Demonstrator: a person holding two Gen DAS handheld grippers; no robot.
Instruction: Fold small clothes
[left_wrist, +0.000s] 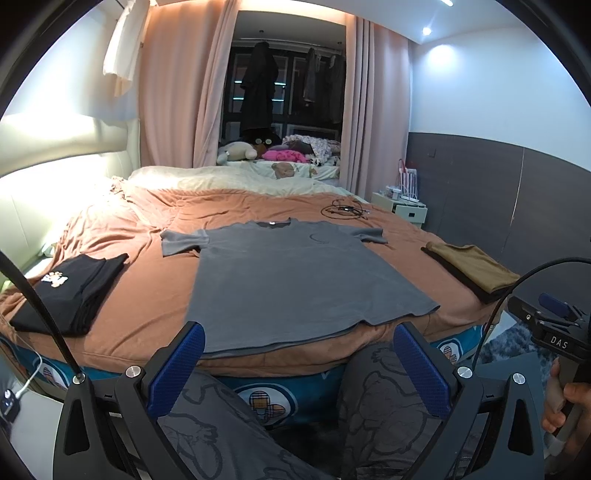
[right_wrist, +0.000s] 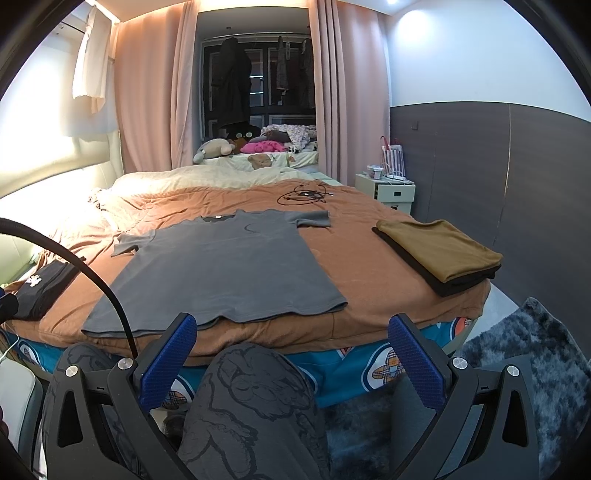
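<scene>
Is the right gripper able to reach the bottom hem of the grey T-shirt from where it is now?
Probably yes: the right gripper is open and empty, and nothing lies between it and the grey T-shirt.

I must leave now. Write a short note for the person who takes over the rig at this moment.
Left gripper: open, empty, held off the bed's near edge.
Right gripper: open, empty, likewise.
Grey short-sleeved T-shirt: spread flat on the orange bedcover, sleeves out, not yet folded.
Folded black garments with a white print lie to the left; a folded mustard-brown garment on a black one to the right.
Left to do: fold the grey T-shirt.
</scene>
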